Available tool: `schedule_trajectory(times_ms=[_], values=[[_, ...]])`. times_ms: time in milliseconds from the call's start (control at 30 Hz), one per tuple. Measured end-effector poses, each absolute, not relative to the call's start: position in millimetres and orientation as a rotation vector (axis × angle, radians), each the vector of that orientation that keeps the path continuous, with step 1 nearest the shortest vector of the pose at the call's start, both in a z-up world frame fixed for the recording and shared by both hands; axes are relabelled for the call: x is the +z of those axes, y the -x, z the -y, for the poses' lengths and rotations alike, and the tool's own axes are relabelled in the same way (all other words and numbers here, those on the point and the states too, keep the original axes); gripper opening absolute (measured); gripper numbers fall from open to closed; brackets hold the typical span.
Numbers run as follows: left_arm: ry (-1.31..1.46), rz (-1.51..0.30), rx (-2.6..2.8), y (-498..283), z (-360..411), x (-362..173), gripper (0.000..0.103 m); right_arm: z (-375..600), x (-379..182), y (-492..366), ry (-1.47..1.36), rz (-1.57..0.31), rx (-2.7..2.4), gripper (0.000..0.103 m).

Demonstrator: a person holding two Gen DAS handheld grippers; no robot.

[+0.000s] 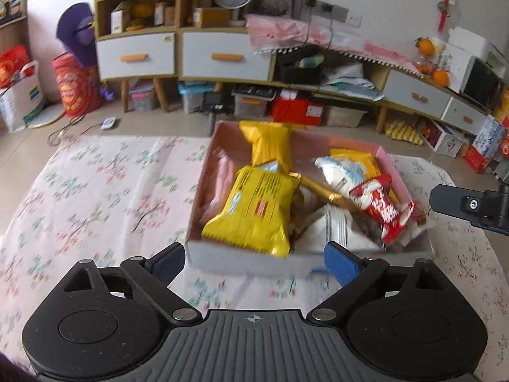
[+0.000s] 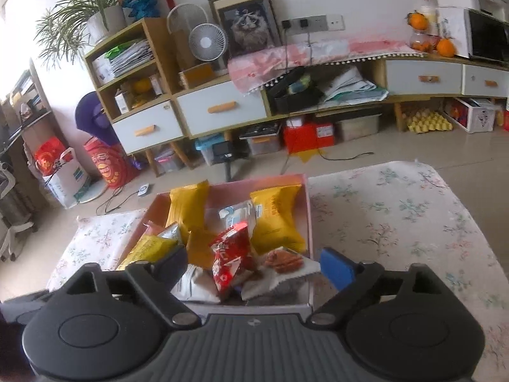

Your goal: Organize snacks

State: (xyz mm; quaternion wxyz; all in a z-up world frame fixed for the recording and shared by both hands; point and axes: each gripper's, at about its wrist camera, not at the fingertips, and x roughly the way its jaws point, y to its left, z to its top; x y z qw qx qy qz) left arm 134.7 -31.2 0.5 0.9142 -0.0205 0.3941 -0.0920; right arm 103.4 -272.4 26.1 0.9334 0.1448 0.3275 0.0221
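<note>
Both hand-held grippers, left [image 1: 254,262] and right [image 2: 253,269], gape wide and empty over the shallow pink cardboard box [image 1: 203,191] heaped with snack packets on the floral-clothed bench [image 1: 95,191], so packing looks finished; next, probably tidying the overhanging red wrapper [image 1: 386,210].

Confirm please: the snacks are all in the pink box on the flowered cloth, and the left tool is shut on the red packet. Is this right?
Not quite. The left tool is open and holds nothing, as the left wrist view shows. The red packet lies in the pink box with the other snacks, on the flowered cloth.
</note>
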Motion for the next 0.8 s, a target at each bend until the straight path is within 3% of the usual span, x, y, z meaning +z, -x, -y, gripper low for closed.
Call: schedule_trajectory(times_ms=[367, 800], values=[[0.037, -0.85, -0.136, -73.9, 18.8, 32.8, 0.1, 253.1, 33.0, -59.2, -0.205, -0.801, -0.016, 0.086], [0.022, -0.887, -0.08, -42.7, 3.7, 14.6, 0.102, 232.4, 13.2, -24.7, -0.146, -0.803, -0.054, 0.089]])
